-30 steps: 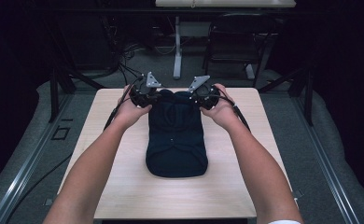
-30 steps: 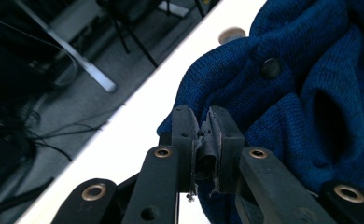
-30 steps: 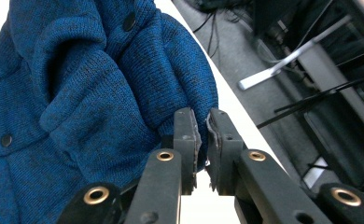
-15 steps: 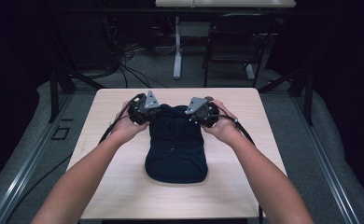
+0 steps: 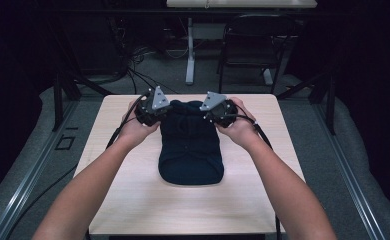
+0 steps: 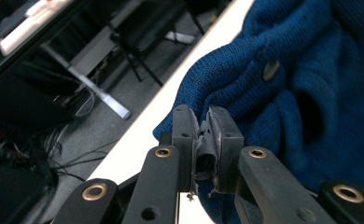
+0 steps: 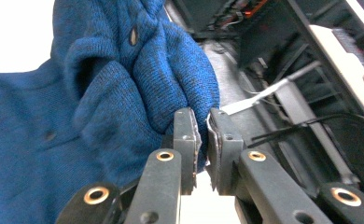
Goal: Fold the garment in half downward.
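Observation:
A dark blue knitted garment with buttons lies down the middle of the light wooden table. Its far edge is lifted and bunched between the two grippers. My left gripper is shut on a fold of that edge, with knit pinched between the pads. My right gripper is shut on the other end of the same edge, the fabric bulging to its left. A button shows close to the left jaws, and another button is visible in the right gripper view.
Behind the table's far edge a black chair and a white desk leg stand on grey floor with loose cables. Bare tabletop lies on both sides of the garment and in front of it.
Both hands have drawn back toward the person, bringing the garment's far edge with them. The garment now reaches less far across the table.

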Demonstrator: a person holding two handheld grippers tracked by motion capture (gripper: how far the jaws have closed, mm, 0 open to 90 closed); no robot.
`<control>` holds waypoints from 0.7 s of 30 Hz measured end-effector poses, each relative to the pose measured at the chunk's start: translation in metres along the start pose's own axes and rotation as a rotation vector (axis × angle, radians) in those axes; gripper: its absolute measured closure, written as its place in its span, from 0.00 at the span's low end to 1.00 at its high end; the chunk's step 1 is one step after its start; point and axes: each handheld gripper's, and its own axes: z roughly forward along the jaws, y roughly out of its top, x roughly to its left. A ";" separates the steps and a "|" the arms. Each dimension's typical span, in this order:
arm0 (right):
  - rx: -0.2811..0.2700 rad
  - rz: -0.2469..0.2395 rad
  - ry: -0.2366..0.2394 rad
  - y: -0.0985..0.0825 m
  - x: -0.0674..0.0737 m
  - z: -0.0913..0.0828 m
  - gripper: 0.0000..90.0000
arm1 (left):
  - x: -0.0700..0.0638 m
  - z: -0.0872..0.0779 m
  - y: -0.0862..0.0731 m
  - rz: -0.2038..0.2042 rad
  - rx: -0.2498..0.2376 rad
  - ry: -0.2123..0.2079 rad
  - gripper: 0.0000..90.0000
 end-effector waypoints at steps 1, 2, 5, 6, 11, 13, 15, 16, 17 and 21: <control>0.005 -0.007 0.013 -0.007 0.006 -0.001 0.91 | -0.004 0.000 -0.003 0.005 0.000 -0.013 0.92; 0.007 -0.010 0.021 -0.012 0.009 -0.001 0.91 | -0.011 -0.001 -0.008 0.011 -0.004 -0.029 0.92; 0.006 -0.003 0.048 -0.025 0.019 -0.002 0.91 | -0.022 -0.003 -0.013 0.040 0.009 -0.041 0.92; 0.012 -0.016 0.048 -0.027 0.023 -0.002 0.92 | -0.025 -0.003 -0.014 0.048 0.010 -0.040 0.92; 0.009 -0.032 0.070 -0.036 0.037 -0.008 0.92 | -0.035 -0.006 -0.020 0.072 0.017 -0.047 0.92; 0.010 -0.039 0.072 -0.036 0.040 -0.009 0.92 | -0.035 -0.006 -0.019 0.073 0.020 -0.044 0.92; 0.020 -0.053 0.068 -0.037 0.041 -0.010 0.92 | -0.037 -0.007 -0.018 0.074 0.016 -0.040 0.92; 0.016 -0.050 0.067 -0.037 0.041 -0.011 0.92 | -0.037 -0.007 -0.018 0.079 0.020 -0.041 0.92; 0.014 -0.047 0.067 -0.037 0.041 -0.011 0.92 | -0.038 -0.008 -0.018 0.082 0.018 -0.040 0.92; 0.012 -0.047 0.064 -0.037 0.039 -0.012 0.92 | -0.034 -0.007 -0.015 0.076 0.019 -0.034 0.92</control>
